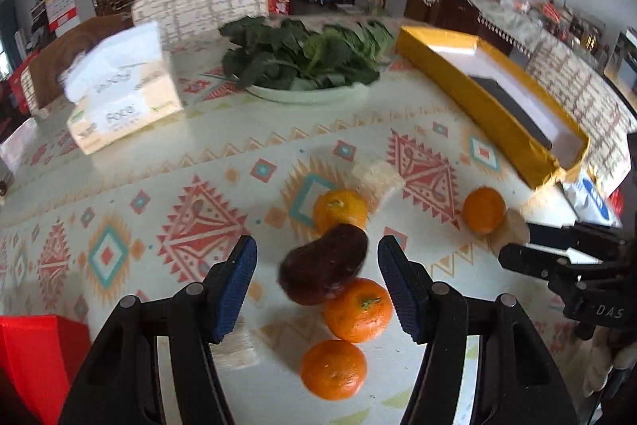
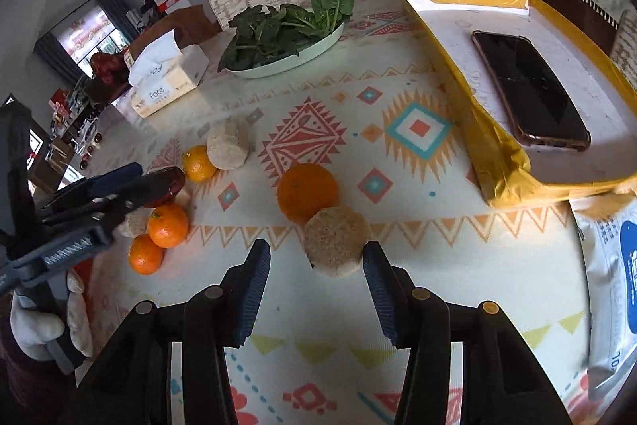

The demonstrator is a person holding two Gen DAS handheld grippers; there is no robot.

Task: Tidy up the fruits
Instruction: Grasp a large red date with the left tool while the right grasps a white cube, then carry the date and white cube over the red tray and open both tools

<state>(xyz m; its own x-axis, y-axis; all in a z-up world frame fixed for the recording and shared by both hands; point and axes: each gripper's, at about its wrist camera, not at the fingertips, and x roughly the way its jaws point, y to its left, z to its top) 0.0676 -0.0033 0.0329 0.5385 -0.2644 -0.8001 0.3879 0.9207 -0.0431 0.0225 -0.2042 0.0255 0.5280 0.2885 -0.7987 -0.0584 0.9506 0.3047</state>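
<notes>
Two grippers low over table (image 1: 119, 162), both pointing steeply down. Your left gripper (image 1: 316, 283): jaws spread, gripping nothing; dark red-brown fruit (image 1: 324, 265) lies between pads, untouched, long axis slanting from lower left to upper right, across jaw gap. Orange (image 1: 358, 309) touches its near end, toward table's near edge. Left hand nearer. Your right gripper (image 2: 316, 291): parted, empty; tan round cake (image 2: 336, 239) just ahead, right pad close beside it.
</notes>
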